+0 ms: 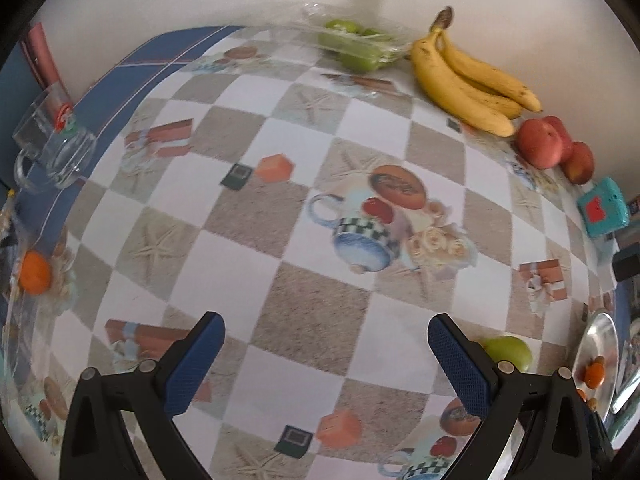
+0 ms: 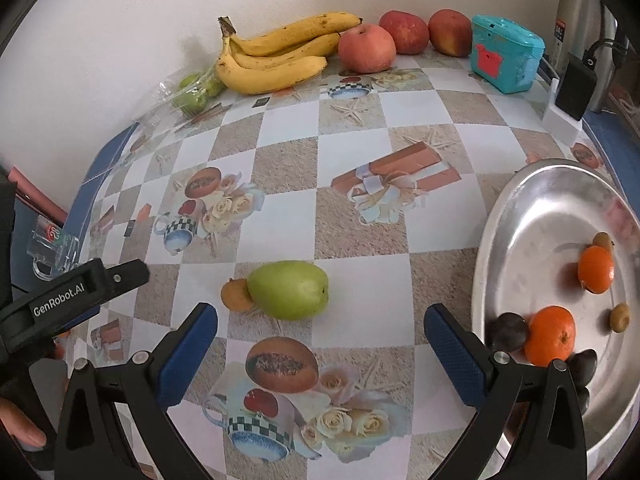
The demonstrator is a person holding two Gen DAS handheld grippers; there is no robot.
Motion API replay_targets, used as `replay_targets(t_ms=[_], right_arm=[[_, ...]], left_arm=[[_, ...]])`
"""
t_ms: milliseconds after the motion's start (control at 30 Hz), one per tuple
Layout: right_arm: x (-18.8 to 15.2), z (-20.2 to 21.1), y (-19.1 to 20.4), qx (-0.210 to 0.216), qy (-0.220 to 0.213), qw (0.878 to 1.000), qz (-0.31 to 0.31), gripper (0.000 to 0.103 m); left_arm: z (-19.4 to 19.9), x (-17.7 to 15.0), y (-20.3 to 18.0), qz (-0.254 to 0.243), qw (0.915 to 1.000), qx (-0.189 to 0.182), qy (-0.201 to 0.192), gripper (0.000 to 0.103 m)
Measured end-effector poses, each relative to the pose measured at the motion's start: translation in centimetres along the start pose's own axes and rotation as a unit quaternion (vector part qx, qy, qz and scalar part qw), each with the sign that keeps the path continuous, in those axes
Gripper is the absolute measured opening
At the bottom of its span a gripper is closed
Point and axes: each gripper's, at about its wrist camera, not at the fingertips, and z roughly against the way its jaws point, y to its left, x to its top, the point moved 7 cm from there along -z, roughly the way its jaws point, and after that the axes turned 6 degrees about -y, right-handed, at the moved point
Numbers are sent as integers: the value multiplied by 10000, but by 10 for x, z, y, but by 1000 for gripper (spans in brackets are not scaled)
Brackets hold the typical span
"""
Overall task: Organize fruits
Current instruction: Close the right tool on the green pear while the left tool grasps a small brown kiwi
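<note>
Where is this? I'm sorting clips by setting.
Probably a home kitchen or dining table: a printed tablecloth against a plain wall, loose bananas and apples, a metal tray of small fruit, and a glass mug.

A green pear (image 2: pixel 289 290) lies on its side on the table, touching a small brown fruit (image 2: pixel 236 295) at its left. Three yellow bananas (image 2: pixel 276 56) in one bunch lie by the wall, beside three red apples (image 2: pixel 367 49). Two oranges (image 2: pixel 551 335), dark plums (image 2: pixel 509 331) and small brown fruits (image 2: pixel 619 317) lie in the metal tray (image 2: pixel 520 216).
</note>
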Motion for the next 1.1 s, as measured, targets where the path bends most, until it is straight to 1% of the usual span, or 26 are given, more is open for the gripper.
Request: replay_targets(t_ms=[133, 200, 267, 333, 433, 500, 667, 733, 800, 867, 933, 967, 1033, 1100], right_arm=[[3, -2, 2, 40, -110, 9999, -2, 103], [4, -3, 3, 73, -136, 9999, -11, 103], [5, -5, 5, 76, -150, 9999, 1, 102], [5, -8, 6, 80, -154, 9998, 21, 102], [4, -12, 8, 93, -123, 9999, 32, 102], [4, -14, 9, 90, -113, 9999, 40, 97], [3, -21, 10, 128, -100, 9999, -48, 97], [3, -23, 10, 134, -84, 9999, -70, 94], [2, -26, 10, 126, -81, 9999, -76, 89], [1, -27, 11, 135, -54, 9999, -89, 89], [0, -29, 11, 152, -45, 9998, -110, 86], [0, -30, 11, 152, -47, 9998, -127, 82], [1, -31, 12, 171, -51, 9997, -168, 79], [1, -31, 13, 215, -62, 9996, -185, 73]], left_arm=[[-4, 1, -6, 68, 9997, -230, -11, 101], [-6, 0, -7, 119, 9993, -353, 22, 94], [-8, -2, -8, 170, 9989, -438, 83, 90], [-11, -3, -11, 193, 9983, -527, 141, 90], [-12, -5, -14, 211, 9979, -596, 152, 87], [-12, -4, -17, 166, 9979, -613, 129, 84], [-16, -5, -21, 150, 9977, -650, 141, 77], [-18, -6, -22, 146, 9977, -635, 161, 75], [-19, -7, -22, 169, 9978, -616, 168, 75], [-19, -7, -21, 187, 9977, -623, 177, 75], [-19, -8, -21, 214, 9972, -682, 220, 75], [-19, -9, -22, 219, 9969, -721, 245, 75], [-21, -10, -24, 184, 9966, -757, 285, 75], [-21, -11, -26, 141, 9966, -761, 291, 75]])
